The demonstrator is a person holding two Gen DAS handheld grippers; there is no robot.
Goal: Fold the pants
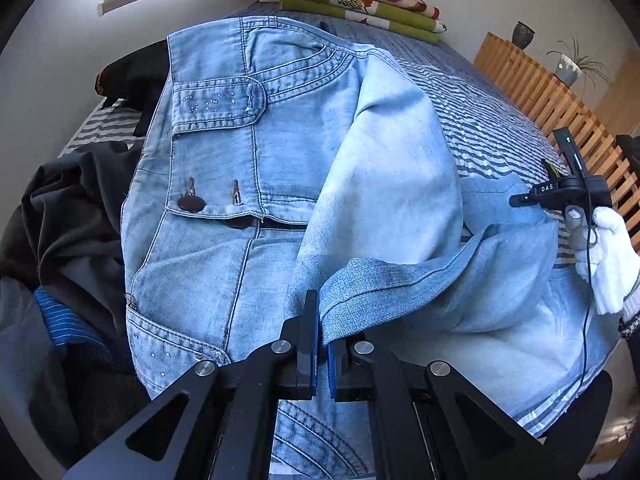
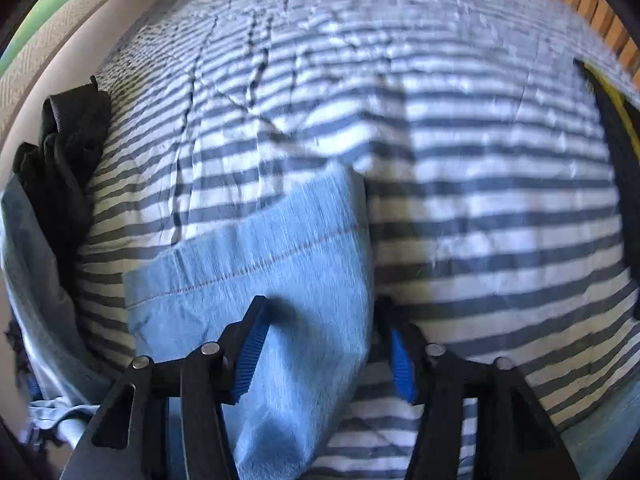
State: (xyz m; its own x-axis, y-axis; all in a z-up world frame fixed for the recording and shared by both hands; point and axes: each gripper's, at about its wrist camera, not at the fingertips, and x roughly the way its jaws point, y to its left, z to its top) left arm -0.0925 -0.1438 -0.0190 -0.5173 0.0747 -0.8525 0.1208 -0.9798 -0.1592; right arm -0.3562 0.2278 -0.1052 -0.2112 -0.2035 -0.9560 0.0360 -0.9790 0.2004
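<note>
A: How far along can the folding be judged to be?

B: Partway, at best. In the left wrist view the pants, pale blue denim, are spread across the middle of the frame on the striped bedspread, waistband towards the upper left. One leg is doubled back over the seat, and its hem is clamped in the left gripper at the bottom centre, the fingers closed tight on the cloth.

A: And the right gripper?

B: In the right wrist view the right gripper is seen spread wide at the bottom centre, with a leg end of the pants lying between the blue pads but not pinched. That hem rests flat on the bedspread, in the lower middle of the frame. In the left view the gloved hand carrying it is seen at the right edge.

A: So what is left?

B: A first lengthwise fold appears to be under way, not finished: the lifted leg is rumpled and not laid edge to edge. The crosswise folds are not yet made.

A: Is anything else in the way?

B: Dark clothes are heaped at the left edge, touching the pants. Folded blankets are stacked at the top, well apart.
</note>
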